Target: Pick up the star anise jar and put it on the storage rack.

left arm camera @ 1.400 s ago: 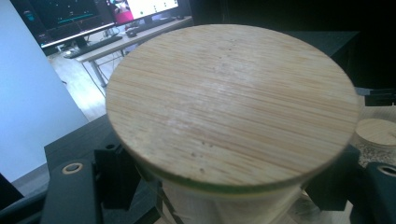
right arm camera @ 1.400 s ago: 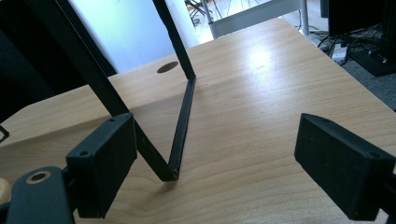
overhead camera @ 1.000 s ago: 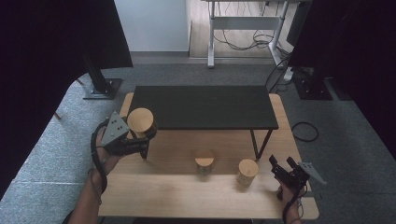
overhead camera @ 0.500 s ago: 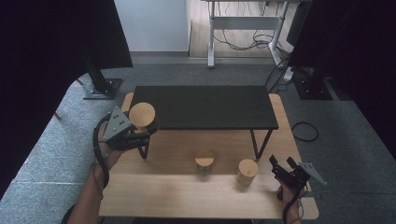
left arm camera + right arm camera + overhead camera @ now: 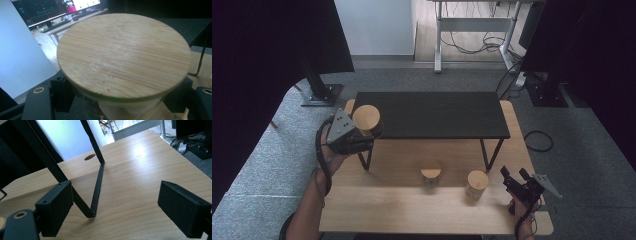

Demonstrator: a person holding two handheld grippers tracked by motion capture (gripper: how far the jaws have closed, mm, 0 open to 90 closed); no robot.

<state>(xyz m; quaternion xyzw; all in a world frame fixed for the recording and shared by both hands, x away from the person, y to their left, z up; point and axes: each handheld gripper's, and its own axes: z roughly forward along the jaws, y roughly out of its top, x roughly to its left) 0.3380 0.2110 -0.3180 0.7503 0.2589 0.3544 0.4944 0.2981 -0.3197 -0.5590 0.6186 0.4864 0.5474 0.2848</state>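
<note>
Currently the wooden bench (image 5: 402, 200) carries a black raised shelf (image 5: 432, 115) on thin metal legs, set toward its far half. Two bamboo-lidded jars stand on the bench in front of the shelf: a short jar (image 5: 431, 173) near the centre and a taller jar (image 5: 476, 184) to its right, apart from each other. The right front shelf leg (image 5: 486, 155) stands between these jars and the far edge. Grey carpet (image 5: 582, 145) surrounds the bench, and a desk frame with loose cables (image 5: 472, 30) stands beyond it.

A third jar with a round bamboo lid (image 5: 366, 119) is held above the left front corner of the shelf, clear of the bench. The left tongs (image 5: 364, 136) are clenched on this jar below its lid; in the left gripper view the lid (image 5: 122, 57) lies between the two black jaws, with pale material visible beneath it. The left hand (image 5: 332, 152) reaches in from the lower left, forearm angled up toward the shelf corner, grey plate uppermost.

The right tongs (image 5: 512, 175) sit at the near right corner of the bench, beside the taller jar but not touching it. Their jaws are released, standing wide with nothing between them; the right gripper view looks across bare wood to a shelf leg (image 5: 98, 182). The right hand (image 5: 524, 212) enters from the bottom edge.
</note>
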